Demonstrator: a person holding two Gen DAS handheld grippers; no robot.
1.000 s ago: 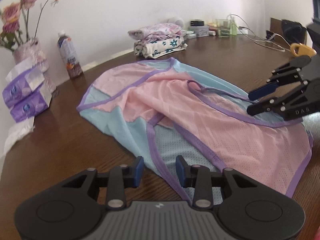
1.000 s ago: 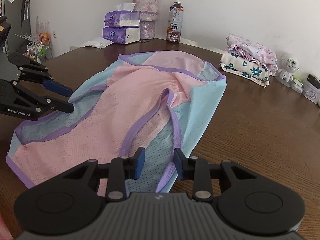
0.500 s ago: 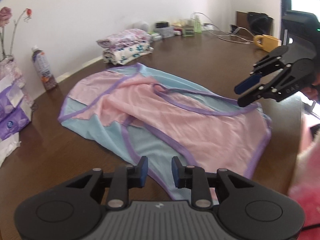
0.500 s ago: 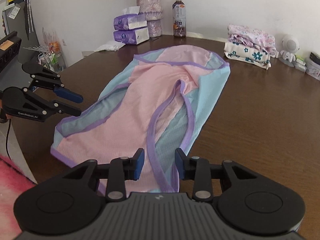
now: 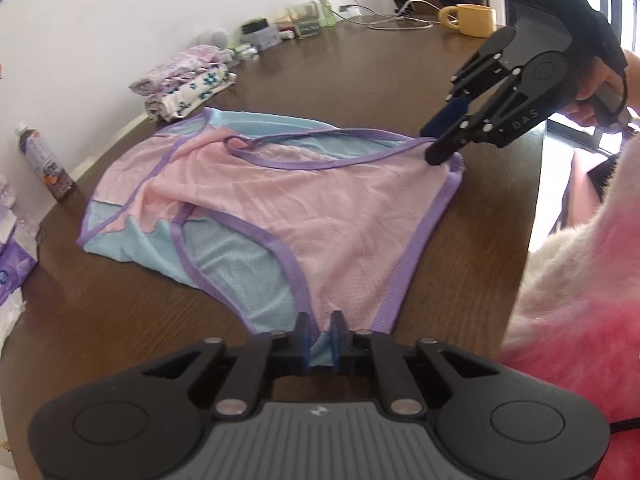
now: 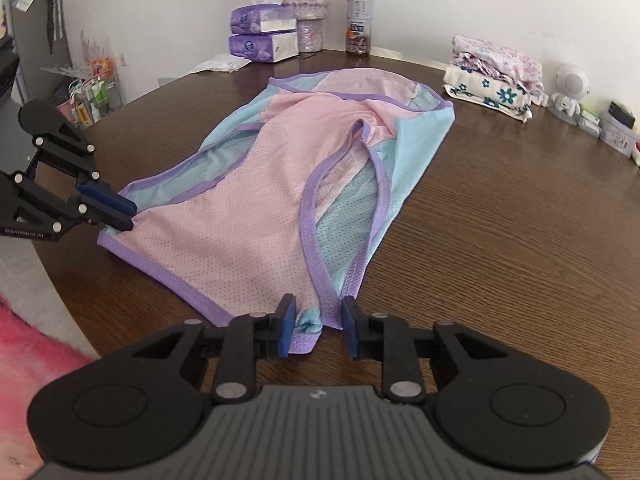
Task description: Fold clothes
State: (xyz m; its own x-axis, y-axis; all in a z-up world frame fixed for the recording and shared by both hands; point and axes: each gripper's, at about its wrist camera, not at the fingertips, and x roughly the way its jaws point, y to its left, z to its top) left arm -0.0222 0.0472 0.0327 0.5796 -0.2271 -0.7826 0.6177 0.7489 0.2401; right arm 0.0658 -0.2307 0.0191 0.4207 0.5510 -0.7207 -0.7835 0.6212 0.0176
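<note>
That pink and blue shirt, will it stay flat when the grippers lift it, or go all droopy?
Probably droopy: the pink and blue shirt is thin mesh, already wrinkled. It looks light. Each gripper is at a hem corner, so the middle would likely sag.

Garment (image 5: 320, 216) pink and pale blue, purple trim — table (image 6: 520, 220) dark brown wood.

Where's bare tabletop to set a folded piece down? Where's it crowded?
Free: the wide table patch beside the garment's blue edge, bounded by the folded stack and rim clutter; a smaller strip between garment and tissue packs. Crowded: far edge with tissue packs, vase, bottle.
</note>
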